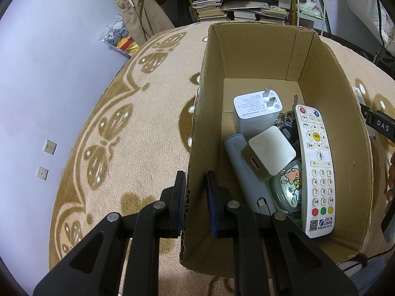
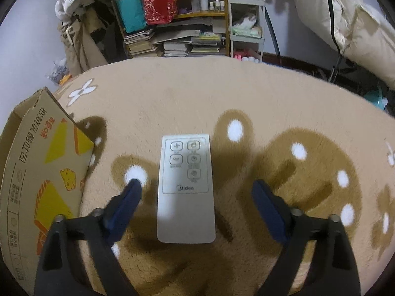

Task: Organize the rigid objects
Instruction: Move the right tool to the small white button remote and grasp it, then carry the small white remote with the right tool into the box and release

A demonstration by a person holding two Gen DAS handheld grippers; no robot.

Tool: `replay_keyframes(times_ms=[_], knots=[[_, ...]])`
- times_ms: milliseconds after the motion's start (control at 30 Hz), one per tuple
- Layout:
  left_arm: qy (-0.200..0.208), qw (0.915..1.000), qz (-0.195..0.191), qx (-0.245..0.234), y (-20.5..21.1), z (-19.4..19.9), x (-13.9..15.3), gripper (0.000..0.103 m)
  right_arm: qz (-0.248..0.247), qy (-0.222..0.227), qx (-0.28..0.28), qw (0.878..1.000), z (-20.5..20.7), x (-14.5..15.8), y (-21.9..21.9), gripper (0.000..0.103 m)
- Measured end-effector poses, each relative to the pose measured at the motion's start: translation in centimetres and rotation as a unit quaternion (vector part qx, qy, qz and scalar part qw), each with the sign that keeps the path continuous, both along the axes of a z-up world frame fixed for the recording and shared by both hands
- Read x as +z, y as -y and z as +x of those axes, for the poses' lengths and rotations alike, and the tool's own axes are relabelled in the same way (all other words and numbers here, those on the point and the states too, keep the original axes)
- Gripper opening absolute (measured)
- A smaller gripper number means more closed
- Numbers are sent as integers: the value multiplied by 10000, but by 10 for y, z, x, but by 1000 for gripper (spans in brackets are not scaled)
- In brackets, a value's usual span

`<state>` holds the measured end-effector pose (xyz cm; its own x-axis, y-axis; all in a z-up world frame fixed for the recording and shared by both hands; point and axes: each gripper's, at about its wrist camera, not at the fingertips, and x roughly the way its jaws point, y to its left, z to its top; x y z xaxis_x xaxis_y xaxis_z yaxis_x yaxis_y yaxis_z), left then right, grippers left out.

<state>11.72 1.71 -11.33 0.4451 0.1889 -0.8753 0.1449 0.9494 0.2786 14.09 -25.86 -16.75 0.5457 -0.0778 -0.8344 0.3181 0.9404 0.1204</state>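
Left gripper (image 1: 195, 185) is clamped on the near wall of the cardboard box (image 1: 328, 79), likely steadying it. Inside lie a long remote (image 1: 314, 170), chargers and keys. Right gripper (image 2: 197, 185) straddles the small white remote (image 2: 185, 190) on the blanket (image 2: 197, 93), jaws apart, not touching — lined up to pinch its long sides.

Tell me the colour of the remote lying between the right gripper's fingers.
The remote is white with grey-outlined buttons, clearest in the right wrist view.
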Motion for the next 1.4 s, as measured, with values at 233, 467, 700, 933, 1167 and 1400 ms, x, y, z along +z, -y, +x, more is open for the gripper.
replay_keyframes(times_ms=[233, 467, 700, 933, 1167, 1400], knots=[[0, 10000, 11, -4, -1, 0, 1, 16, -23, -224, 151, 9996, 3, -15, -3, 73], [-3, 10000, 6, 3, 0, 0, 1, 16, -260, -64, 419, 9988, 2, 2, -18, 51], [-2, 10000, 13, -2, 1, 0, 1, 16, -102, 558, 632, 9964, -2, 48, -37, 51], [1, 10000, 21, -5, 1, 0, 1, 16, 392, 1122, 945, 9884, -6, 86, -61, 51], [-1, 10000, 16, -2, 1, 0, 0, 16, 627, 1325, 1419, 9790, -11, 99, -97, 51], [-2, 10000, 13, -1, 1, 0, 0, 16, 655, 1224, 1883, 9723, -17, 93, -129, 51]])
